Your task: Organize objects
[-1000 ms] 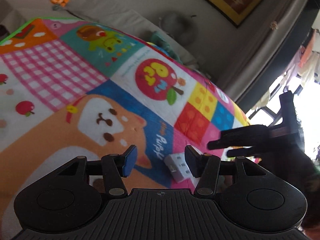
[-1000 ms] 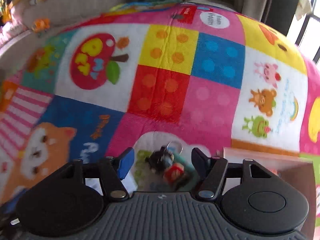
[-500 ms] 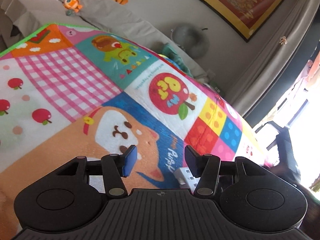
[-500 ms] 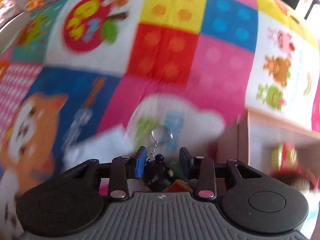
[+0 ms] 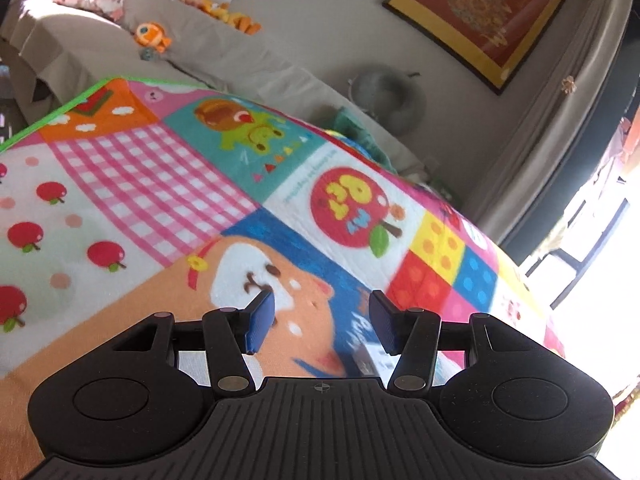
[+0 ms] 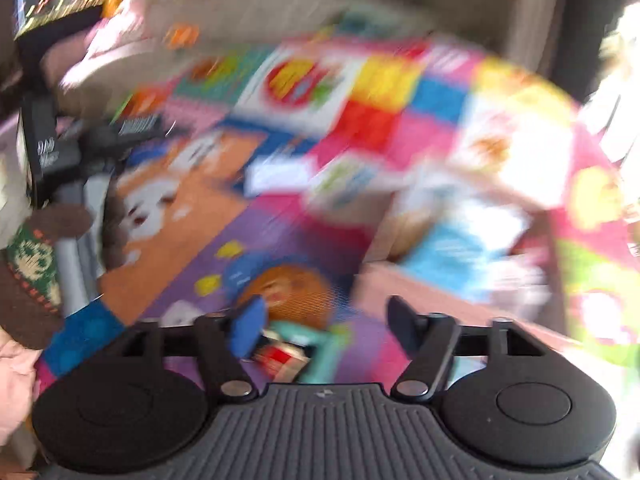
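Observation:
In the left wrist view my left gripper (image 5: 322,320) hangs over the colourful play mat (image 5: 168,184), jaws partly apart with nothing between them. A small white block (image 5: 370,358) lies on the mat just beside the right finger, half hidden by the gripper body. The right wrist view is heavily blurred. There my right gripper (image 6: 324,322) has its jaws opening wide. A small keychain toy (image 6: 288,354) in black, red and teal sits low between them against the left pad, and the right pad is well clear of it.
A shallow pinkish box (image 6: 424,296) holding a blue card (image 6: 456,248) stands right of the right gripper. A person's brown patterned sleeve (image 6: 32,264) is at the left edge. A grey sofa (image 5: 224,52) with plush toys borders the mat's far side.
My right gripper swept fast across the mat with the keychain toy, first squeezing it, then spreading its jaws. The left gripper tilted up slightly, so the white block sits lower in its view.

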The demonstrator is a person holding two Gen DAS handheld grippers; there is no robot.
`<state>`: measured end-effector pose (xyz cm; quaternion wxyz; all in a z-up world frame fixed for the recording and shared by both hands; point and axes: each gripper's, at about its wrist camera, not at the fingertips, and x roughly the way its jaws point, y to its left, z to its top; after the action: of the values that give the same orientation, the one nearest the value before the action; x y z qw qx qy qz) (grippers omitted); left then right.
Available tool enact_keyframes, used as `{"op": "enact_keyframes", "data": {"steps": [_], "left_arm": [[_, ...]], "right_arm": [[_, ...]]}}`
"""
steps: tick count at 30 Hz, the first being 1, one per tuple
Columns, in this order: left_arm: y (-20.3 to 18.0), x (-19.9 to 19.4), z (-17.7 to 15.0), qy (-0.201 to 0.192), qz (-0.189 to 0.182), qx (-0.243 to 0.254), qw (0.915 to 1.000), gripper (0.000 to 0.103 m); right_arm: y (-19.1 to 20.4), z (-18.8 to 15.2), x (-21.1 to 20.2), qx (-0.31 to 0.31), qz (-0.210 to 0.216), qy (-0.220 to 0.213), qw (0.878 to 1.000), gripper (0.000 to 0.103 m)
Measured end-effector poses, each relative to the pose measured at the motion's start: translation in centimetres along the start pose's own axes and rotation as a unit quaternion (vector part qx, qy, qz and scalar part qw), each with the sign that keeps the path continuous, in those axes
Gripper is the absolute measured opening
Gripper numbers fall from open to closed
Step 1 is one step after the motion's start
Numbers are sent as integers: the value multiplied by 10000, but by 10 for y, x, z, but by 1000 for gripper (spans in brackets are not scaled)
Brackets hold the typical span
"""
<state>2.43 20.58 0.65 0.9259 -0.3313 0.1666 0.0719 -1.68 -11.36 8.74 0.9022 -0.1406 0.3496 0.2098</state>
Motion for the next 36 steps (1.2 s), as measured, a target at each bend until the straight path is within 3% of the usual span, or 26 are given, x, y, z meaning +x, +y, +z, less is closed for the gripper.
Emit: {"op": "enact_keyframes", "data": {"steps": [4,8,11,14,17,20,24,28,32,34,36], "left_arm": [[-28,-35,-20,645,-681,384,9949,57],[-69,-62,-62,1622,-1224,1227,9714,57],[-92,-74,-91,2220,-1516,1428,9525,57],[-105,-71,-106,2491,-1498,1298,9480,57],[-112,-59,-109,2420,-1200,1159,9558,57],[-121,-44,-111,2359,-925,1138,9607,57],[-132,-37,-126,2391,-606,1799,9522,56],[-124,-43,-111,2404,-838,1801,9501,52],[-116,-34,-63,1820,-810,1673,9656,52],[-114,-13,-39,1346,-599,1767,9732,52],[-114,23,-19,1039,-296,1923,9754,52]], "right_arm": [[-30,-37,-30,348,-509,-236,9978,93],[-55,-71,-23,942,-478,-106,9944,95],[-59,-93,-19,1266,-745,-339,9886,95],[-62,-110,-19,1669,-1108,-806,9764,96],[-63,-125,-24,1898,-1373,-1204,9647,98],[-70,-133,-26,2107,-1303,-1361,9592,101],[-79,-142,-18,2313,-1322,-1346,9544,102],[-86,-149,-19,2583,-1227,-1418,9477,103],[-83,-149,-21,2527,-1221,-1499,9480,103],[-80,-149,-21,2471,-1235,-1555,9484,103],[-78,-148,-20,2431,-1266,-1553,9491,103]]}}
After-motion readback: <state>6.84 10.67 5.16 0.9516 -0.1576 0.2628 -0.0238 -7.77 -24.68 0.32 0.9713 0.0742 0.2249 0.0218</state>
